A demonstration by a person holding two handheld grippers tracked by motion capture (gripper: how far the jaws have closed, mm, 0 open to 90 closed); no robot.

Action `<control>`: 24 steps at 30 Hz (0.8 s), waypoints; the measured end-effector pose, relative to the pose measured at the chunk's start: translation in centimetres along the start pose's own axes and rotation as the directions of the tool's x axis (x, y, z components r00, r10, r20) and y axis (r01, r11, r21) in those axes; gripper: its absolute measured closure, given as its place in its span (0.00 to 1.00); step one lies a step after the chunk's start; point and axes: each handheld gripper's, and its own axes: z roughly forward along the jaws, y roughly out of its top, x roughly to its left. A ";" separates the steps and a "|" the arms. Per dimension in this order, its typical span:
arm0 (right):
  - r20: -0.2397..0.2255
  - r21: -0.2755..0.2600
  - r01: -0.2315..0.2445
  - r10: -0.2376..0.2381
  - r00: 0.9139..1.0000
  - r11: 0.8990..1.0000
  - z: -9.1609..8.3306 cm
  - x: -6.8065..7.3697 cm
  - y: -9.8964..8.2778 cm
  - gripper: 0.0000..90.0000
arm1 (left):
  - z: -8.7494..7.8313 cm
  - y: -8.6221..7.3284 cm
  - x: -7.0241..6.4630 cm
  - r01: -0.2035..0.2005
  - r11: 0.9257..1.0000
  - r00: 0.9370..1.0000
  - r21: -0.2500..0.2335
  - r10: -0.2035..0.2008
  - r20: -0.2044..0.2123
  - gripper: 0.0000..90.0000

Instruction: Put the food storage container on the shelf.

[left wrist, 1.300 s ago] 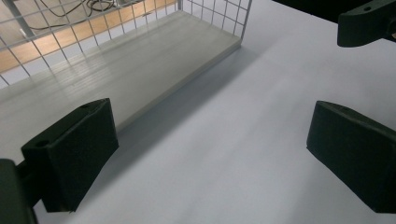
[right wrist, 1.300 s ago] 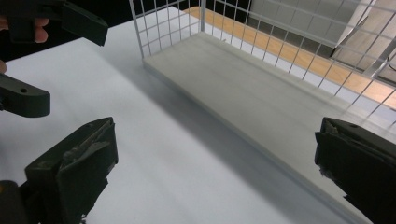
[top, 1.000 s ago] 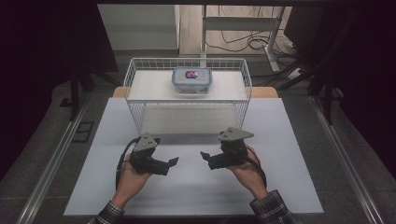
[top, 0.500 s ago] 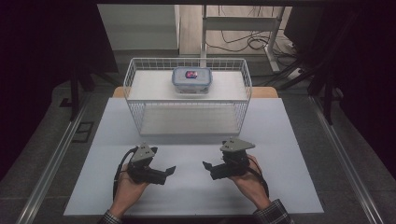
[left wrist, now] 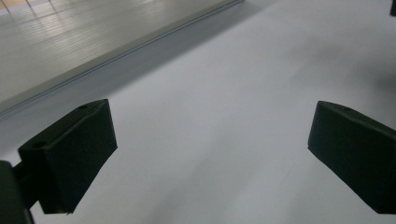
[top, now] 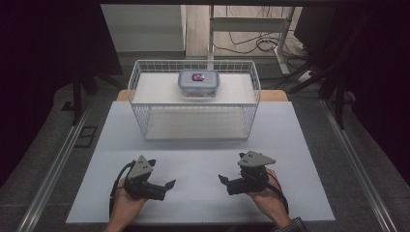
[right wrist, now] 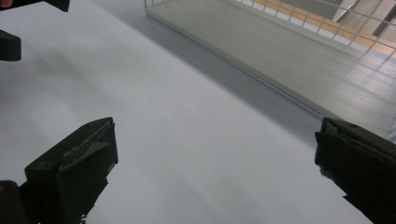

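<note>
— Both of your claws are spread wide and carrying nothing. The left claw (top: pixel 167 185) and the right claw (top: pixel 223 180) sit low over the near part of the counter (top: pixel 300 159), tips turned toward each other, well apart from the thing you would go for.

— Where is it, then?

— The lidded container (top: pixel 198 81) rests inside the wire basket (top: pixel 251 99), toward the back wall and about midway across. It looks like a clear plastic box with a bluish snap-on lid and something pinkish showing through the top; what that is, you cannot tell from here.

— How would you expect it to handle?

— Light and stiff, I judge. The plastic walls should not give under your pads, but they are smooth, so a pinch on a flat side could slide. The lid rim gives an edge; take it there, or span the short sides with one claw, squeezing just under the rim.

— Any trouble with the basket?

— The wire walls stand higher than the box, so you would need to come in from above, over the top rail, and lift straight up before pulling toward you. If the lid is only resting and not clipped, gripping by the lid alone may leave the box behind.
</note>
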 end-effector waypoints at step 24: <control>0.101 -0.036 -0.074 0.077 0.992 0.997 -4.5 -1.8 -3.8 0.00 | -4.4 -4.0 1.6 0.042 0.999 0.993 0.016 -0.040 -0.107 0.01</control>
